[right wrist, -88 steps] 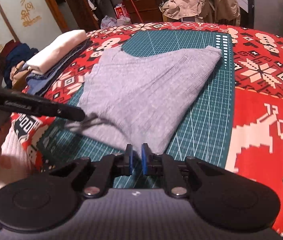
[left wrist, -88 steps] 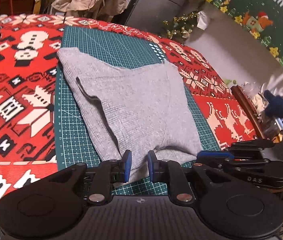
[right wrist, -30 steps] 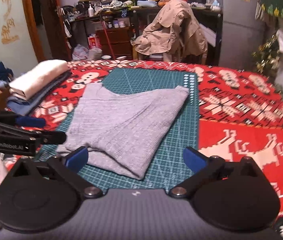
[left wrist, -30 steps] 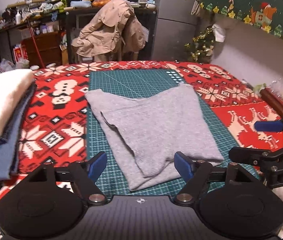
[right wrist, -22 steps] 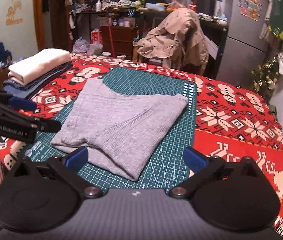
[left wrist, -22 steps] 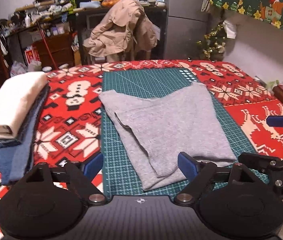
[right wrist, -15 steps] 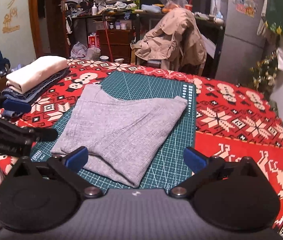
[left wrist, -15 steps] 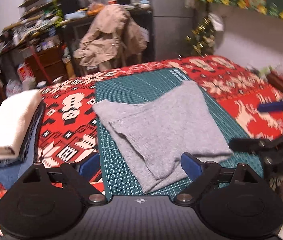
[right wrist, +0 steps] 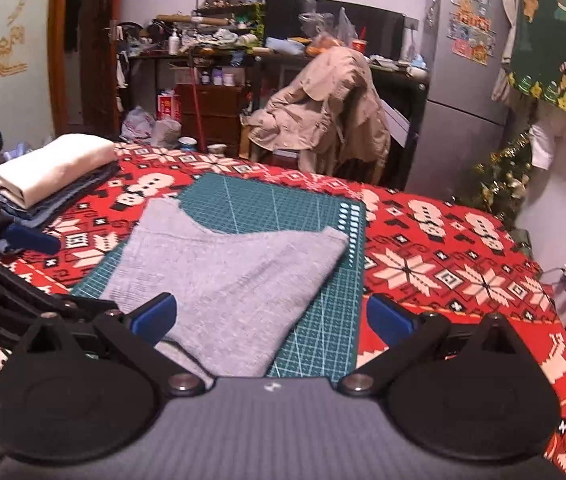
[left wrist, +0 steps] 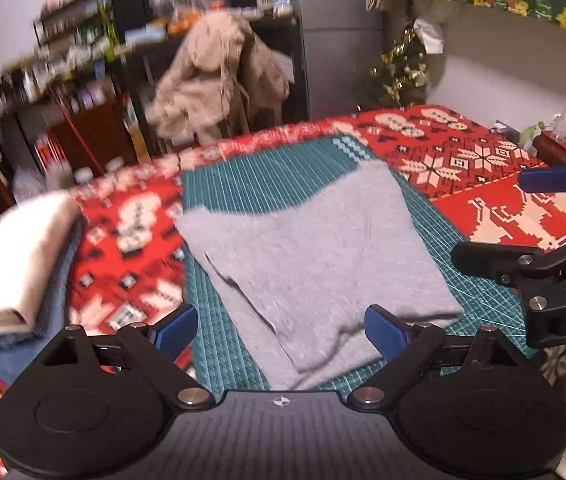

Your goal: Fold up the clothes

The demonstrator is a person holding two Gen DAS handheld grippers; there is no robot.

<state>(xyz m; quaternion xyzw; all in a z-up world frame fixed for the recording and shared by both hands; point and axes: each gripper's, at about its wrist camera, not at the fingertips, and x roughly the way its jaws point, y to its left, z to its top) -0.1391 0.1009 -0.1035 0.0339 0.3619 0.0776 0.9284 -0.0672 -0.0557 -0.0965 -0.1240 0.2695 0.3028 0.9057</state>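
Left wrist view: folded grey knit garment [left wrist: 315, 264] lies on green gridded cutting mat [left wrist: 251, 180]; left gripper [left wrist: 281, 330] and right gripper [right wrist: 269, 316] spread, holding nothing, presumably released.

Plain grey garment [right wrist: 227, 280] on a teal, white-gridded mat [right wrist: 323, 320]. Red tablecloth [right wrist: 443, 248], white snowflakes and snowmen all over it.

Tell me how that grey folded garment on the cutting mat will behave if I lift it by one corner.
The grey garment looks like soft knit lying limp in loose layers, so it will probably droop and unfold. It seems light. The green cutting mat looks smooth, so a push may slide or bunch it. Both claws hang open.
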